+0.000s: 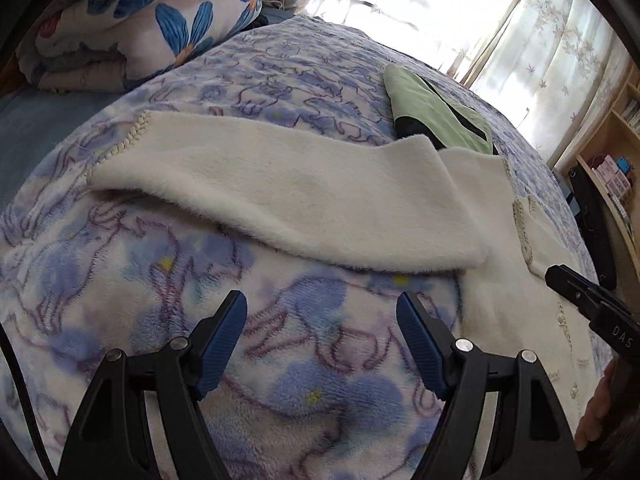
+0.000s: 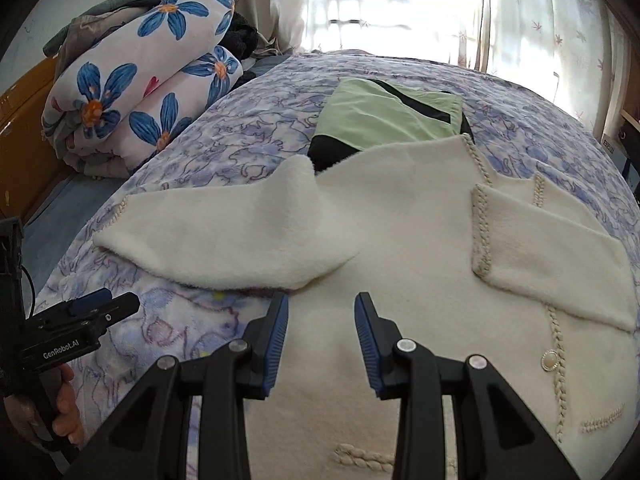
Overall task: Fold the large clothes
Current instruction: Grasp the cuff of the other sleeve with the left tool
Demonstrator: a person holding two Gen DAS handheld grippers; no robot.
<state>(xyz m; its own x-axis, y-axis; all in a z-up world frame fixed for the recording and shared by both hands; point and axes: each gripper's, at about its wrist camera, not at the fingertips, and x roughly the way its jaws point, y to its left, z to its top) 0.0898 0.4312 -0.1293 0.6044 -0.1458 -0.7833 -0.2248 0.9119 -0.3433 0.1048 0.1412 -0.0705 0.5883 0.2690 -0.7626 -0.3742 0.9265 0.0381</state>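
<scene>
The left gripper (image 1: 320,344) is seen with its blue-padded fingers (image 1: 222,340) spread wide, nothing between them, held over the purple-flowered blanket (image 1: 132,312). At 3 o'clock in the left wrist view the tip of the right gripper (image 1: 588,300) is caught, above the cream cardigan (image 1: 280,200).

In the right wrist view, the right gripper (image 2: 321,340) is shown with its fingers (image 2: 370,344) parted less widely, empty, over the cardigan's body (image 2: 400,240). The left gripper (image 2: 88,320) appears at 9 o'clock, gripped by a hand (image 2: 66,412).

The cardigan lies flat on the blanket. One sleeve is laid out toward 9 o'clock, its long axis roughly left to right; the other sleeve, seen only from the right wrist, is folded across the front at 3 o'clock. The pearl button (image 2: 549,360) and braided trim are clear only there too. A folded green and black garment (image 2: 384,120) sits at 12 o'clock, and a rolled floral quilt (image 2: 140,96) at 10 o'clock.
</scene>
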